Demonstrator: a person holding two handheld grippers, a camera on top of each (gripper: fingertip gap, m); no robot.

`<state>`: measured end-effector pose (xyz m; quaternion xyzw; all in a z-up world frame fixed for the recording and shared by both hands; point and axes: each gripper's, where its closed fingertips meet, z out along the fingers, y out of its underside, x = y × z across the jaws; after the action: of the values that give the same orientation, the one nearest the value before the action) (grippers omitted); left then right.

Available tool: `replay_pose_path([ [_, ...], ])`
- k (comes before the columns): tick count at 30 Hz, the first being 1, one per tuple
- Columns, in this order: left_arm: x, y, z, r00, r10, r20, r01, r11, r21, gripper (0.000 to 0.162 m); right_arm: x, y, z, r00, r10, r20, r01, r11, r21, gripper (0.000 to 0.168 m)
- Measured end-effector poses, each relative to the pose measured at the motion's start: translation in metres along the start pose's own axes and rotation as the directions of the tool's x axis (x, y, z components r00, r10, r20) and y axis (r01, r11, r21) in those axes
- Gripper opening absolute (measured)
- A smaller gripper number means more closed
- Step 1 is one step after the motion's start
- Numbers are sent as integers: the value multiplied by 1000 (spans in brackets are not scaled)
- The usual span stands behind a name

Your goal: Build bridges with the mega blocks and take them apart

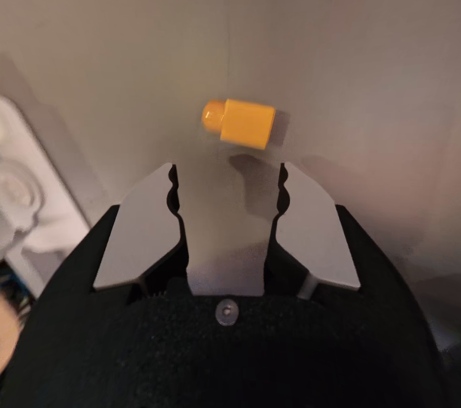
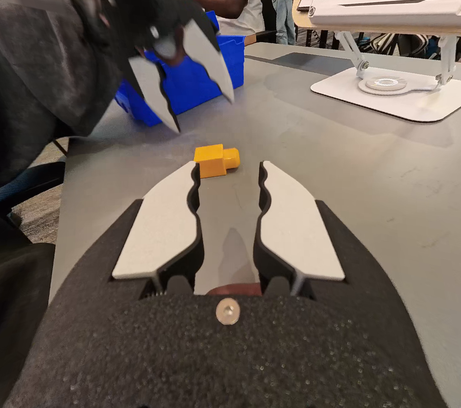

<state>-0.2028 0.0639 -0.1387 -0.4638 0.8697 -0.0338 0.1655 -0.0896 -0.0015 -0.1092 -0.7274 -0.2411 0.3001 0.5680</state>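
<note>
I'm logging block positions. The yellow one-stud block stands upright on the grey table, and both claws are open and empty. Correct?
Not quite. The yellow block lies on its side on the grey table, its stud pointing sideways, as the right wrist view shows. The rest holds: the left claw and the right claw are open and empty.

Grey table (image 2: 324,171), carpeted floor (image 2: 37,216)

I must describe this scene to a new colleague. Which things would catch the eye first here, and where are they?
A small orange plastic block with one stud lies on its side on the grey table, just ahead of the open right gripper. The left gripper, also open, hangs above it. Behind stand a bright blue plastic bin and a white stand holding a printed sheet.
</note>
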Motion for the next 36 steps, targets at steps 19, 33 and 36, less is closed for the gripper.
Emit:
replay_pose_path([
  [19,-55,300,-83,677,-558,480,669,739,-84,74,3,3,2,998,60,28,-59,998,-25,41],
  [33,-57,306,-67,553,-645,528,757,654,6,33,1,4,3,997,68,46,-67,997,-37,40],
  [36,-45,282,-106,428,-681,594,773,617,150,33,1,5,3,996,73,54,-71,997,-39,40],
])
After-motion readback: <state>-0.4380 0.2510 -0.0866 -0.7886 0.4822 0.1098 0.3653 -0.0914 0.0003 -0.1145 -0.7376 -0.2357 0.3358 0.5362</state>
